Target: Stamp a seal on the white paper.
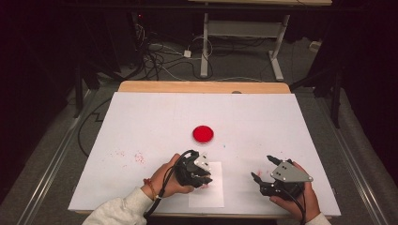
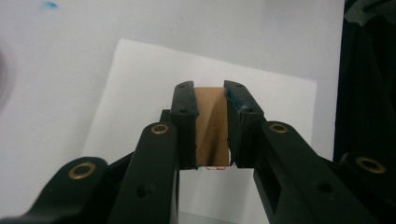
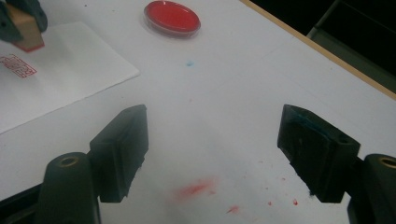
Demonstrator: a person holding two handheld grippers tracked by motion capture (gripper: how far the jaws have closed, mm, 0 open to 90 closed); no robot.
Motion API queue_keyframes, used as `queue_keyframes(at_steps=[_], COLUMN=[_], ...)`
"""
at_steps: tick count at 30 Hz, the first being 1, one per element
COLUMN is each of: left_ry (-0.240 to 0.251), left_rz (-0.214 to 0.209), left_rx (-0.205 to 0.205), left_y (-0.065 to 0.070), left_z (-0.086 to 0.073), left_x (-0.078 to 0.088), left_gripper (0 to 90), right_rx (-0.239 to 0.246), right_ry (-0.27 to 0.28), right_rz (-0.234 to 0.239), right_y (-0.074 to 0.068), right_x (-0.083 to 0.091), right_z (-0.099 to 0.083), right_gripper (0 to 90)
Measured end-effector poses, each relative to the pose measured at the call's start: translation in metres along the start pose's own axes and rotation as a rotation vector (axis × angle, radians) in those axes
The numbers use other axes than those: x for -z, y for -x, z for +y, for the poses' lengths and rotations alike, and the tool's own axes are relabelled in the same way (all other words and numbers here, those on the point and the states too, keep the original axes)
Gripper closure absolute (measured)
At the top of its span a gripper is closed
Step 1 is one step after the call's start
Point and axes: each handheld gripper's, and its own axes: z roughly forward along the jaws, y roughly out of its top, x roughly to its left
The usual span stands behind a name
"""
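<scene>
White table (image 1: pixel 141 122), stamping under way.
Left gripper (image 2: pixel 211 100) clamped a wooden stamp (image 2: pixel 212 126) between its jaws, inked face down just above the paper (image 2: pixel 140 74) beside a red print (image 3: pixel 17 65); right gripper (image 3: pixel 212 154) sat apart, jaws wide and empty, ink pad (image 3: pixel 172 17) beyond them.
</scene>
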Motion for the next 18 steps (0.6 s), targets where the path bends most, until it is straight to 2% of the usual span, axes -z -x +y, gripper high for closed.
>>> queue_keyframes(at_steps=[8,13,18], left_ry=[0.042,0.076,0.074], left_rz=[0.060,0.081,0.101], left_rx=[0.032,0.066,0.086], left_y=[-0.010,-0.017,-0.025], left_z=[-0.009,-0.018,-0.024], left_x=[0.021,0.032,0.036], left_gripper=[73.9,73.9,73.9], right_rx=[-0.003,-0.008,-0.010], right_ry=[0.005,0.009,0.010], right_rz=[-0.003,-0.003,-0.002], right_y=[0.000,0.002,0.003], right_x=[0.001,0.000,-0.002], right_z=[0.001,0.002,0.003], right_gripper=[25.3,25.3,25.4])
